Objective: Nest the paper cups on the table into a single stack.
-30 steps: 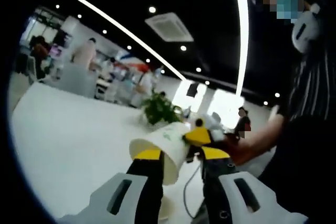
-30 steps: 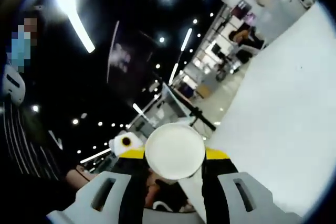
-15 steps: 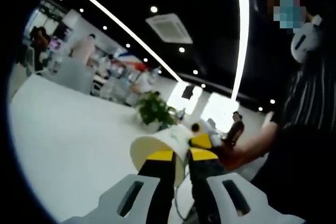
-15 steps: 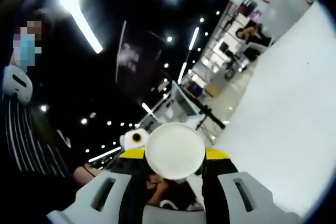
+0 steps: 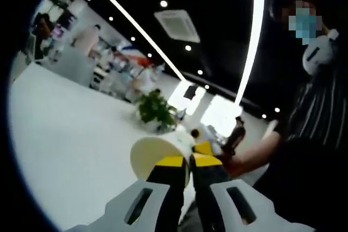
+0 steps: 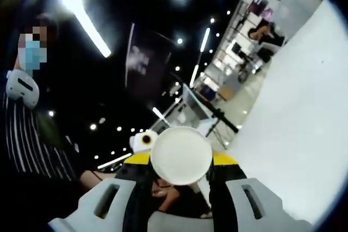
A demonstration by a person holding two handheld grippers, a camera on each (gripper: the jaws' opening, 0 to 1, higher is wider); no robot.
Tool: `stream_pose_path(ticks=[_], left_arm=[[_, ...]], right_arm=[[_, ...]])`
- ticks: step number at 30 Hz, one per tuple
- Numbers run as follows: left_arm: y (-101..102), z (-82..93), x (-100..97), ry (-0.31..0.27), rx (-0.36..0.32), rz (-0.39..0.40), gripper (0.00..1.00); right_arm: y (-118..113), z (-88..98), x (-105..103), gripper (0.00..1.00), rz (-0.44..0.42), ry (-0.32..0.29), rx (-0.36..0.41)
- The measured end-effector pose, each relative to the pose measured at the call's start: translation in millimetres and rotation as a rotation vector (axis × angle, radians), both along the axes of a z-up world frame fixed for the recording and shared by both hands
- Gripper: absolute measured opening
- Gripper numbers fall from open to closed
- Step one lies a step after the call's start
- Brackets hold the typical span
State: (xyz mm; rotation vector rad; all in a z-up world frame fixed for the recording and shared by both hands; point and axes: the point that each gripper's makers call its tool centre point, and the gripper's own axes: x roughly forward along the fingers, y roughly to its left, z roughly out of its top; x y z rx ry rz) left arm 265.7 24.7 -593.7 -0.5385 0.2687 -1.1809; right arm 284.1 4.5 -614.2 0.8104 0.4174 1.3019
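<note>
A: Holding one paper cup in each gripper, you have both lifted off the table (image 5: 65,145). Your left gripper (image 5: 185,161) is clamped on a paper cup (image 5: 157,153) lying on its side, open mouth toward the left of that view, base hidden behind the jaws.

B: And the right?

A: Your right gripper (image 6: 181,158) pinches the second cup (image 6: 181,155) between the yellow pads, one round end straight at the lens. Can't tell if that disc is the base or the mouth; it reads flat and pale.

B: So what does the nesting turn on?

A: The two long axes. In the left gripper view the other gripper (image 5: 204,144) sits just past the cup's far end, touching or nearly so. The cups seem end to end, roughly in line, so my guess is one slides along that axis into the other.

B: What is hard to see?

A: The junction itself. Your own jaws cover it in both views, and the left cup's base is cut off. The leafy plant (image 5: 155,110) behind crowds the rim. No other cups can be made out on the table
</note>
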Motion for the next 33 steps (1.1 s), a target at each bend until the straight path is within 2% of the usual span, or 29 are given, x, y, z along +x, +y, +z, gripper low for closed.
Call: stream_pose_path(ticks=[5, 8, 17, 19, 29, 33], left_arm=[[-1.6, 1.6, -0.7, 0.021, 0.0, -0.021, 0.0], [-3.5, 2.9, -1.6, 0.002, 0.013, -0.023, 0.0], [-3.3, 3.7, -3.5, -0.003, 0.032, -0.025, 0.0], [-3.1, 5.9, -4.0, -0.021, 0.041, -0.024, 0.0], [-0.9, 11.3, -1.8, -0.028, 0.05, -0.03, 0.0], [0.3, 12.5, -1.4, -0.043, 0.06, -0.026, 0.0]], right_arm=[[-1.6, 0.5, 1.6, 0.38, -0.014, -0.01, 0.009], [-2.4, 0.7, 1.8, 0.38, -0.013, -0.012, 0.012], [-2.5, 1.5, 0.6, 0.39, -0.011, -0.025, 0.006], [-2.4, 3.3, 0.3, 0.39, -0.013, -0.037, 0.006], [-7.4, 9.3, -1.4, 0.4, -0.014, -0.079, 0.012], [-13.9, 13.5, 0.3, 0.44, -0.026, -0.107, 0.008]])
